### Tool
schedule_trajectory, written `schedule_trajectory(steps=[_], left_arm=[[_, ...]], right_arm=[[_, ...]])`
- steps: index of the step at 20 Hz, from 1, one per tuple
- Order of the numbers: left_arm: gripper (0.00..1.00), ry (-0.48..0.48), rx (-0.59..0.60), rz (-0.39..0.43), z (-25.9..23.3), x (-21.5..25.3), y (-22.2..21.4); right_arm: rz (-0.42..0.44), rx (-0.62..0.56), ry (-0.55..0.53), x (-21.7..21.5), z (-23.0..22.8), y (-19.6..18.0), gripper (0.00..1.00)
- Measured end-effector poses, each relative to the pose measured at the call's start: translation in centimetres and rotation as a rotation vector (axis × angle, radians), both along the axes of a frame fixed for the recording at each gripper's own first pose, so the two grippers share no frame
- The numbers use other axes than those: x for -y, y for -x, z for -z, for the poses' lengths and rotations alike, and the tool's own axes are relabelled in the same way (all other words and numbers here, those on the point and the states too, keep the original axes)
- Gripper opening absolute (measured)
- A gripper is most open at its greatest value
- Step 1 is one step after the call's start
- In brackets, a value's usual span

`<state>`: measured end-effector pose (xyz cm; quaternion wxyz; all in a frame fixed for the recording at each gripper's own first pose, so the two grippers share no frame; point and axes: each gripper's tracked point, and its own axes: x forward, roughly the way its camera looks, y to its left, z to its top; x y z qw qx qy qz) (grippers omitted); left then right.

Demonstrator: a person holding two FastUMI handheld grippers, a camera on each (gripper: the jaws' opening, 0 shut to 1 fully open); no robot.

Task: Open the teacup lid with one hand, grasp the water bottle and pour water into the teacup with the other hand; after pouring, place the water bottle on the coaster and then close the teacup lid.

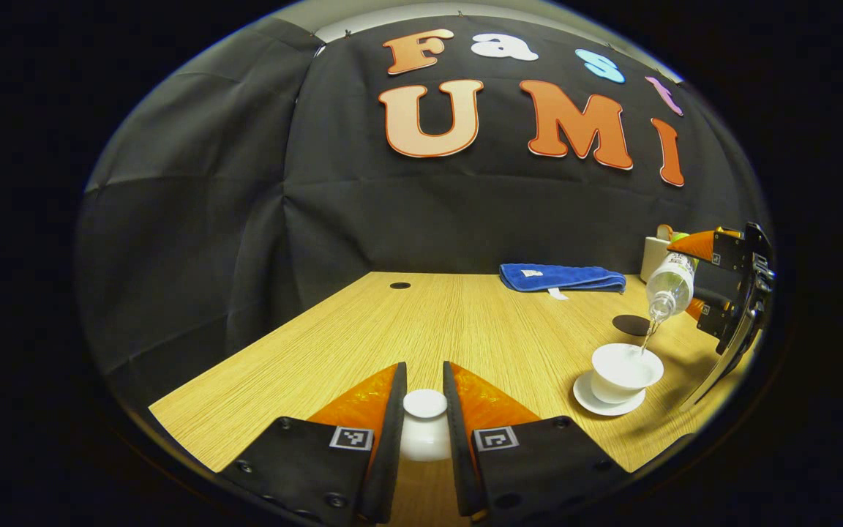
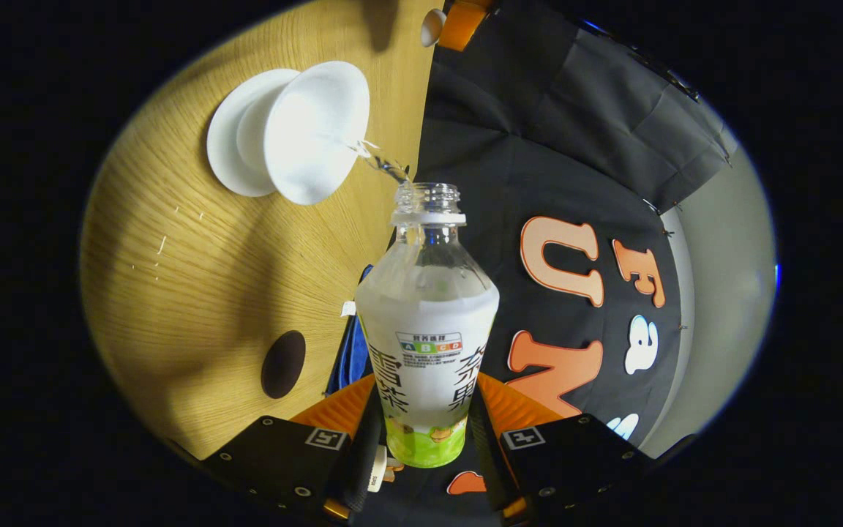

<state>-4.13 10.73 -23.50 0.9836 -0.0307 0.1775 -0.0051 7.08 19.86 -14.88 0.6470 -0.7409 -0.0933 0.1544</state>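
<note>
My left gripper (image 1: 425,395) is shut on the white teacup lid (image 1: 424,428), held just above the wooden table (image 1: 407,329). To the right, the white teacup (image 1: 625,369) stands uncovered on its saucer (image 1: 607,401). My right gripper (image 2: 425,417) is shut on the clear water bottle (image 2: 426,322), tipped over the teacup (image 2: 315,132), and a thin stream of water (image 2: 381,162) runs from the bottle's mouth into it. In the left gripper view the tilted water bottle (image 1: 672,284) and right gripper (image 1: 736,293) hang above the cup. A dark round coaster (image 1: 631,324) lies just behind the cup; this coaster (image 2: 283,364) is bare.
A folded blue towel (image 1: 562,277) lies at the back of the table by the wall. A white holder (image 1: 657,255) stands at the back right corner. A small dark hole (image 1: 399,285) marks the tabletop at the back left.
</note>
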Motion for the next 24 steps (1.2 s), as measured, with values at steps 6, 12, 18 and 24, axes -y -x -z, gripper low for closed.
schedule_trajectory(steps=[6,12,18,24], left_arm=[[0.36,-0.005,0.001,0.012,-0.3,0.4,-0.1],[0.36,-0.014,0.006,0.022,-0.5,0.6,-0.1],[0.36,-0.015,0.006,0.036,-0.6,1.2,-0.2],[0.36,-0.019,0.001,0.041,-0.4,1.2,0.1]], right_arm=[[-0.033,0.073,0.045,-0.3,-2.4,-0.5,0.65],[-0.065,0.156,0.080,-0.4,-5.2,-1.2,0.62],[-0.089,0.208,0.129,-1.4,-5.9,-1.1,0.62],[-0.132,0.251,0.187,-2.2,-5.8,-0.7,0.62]])
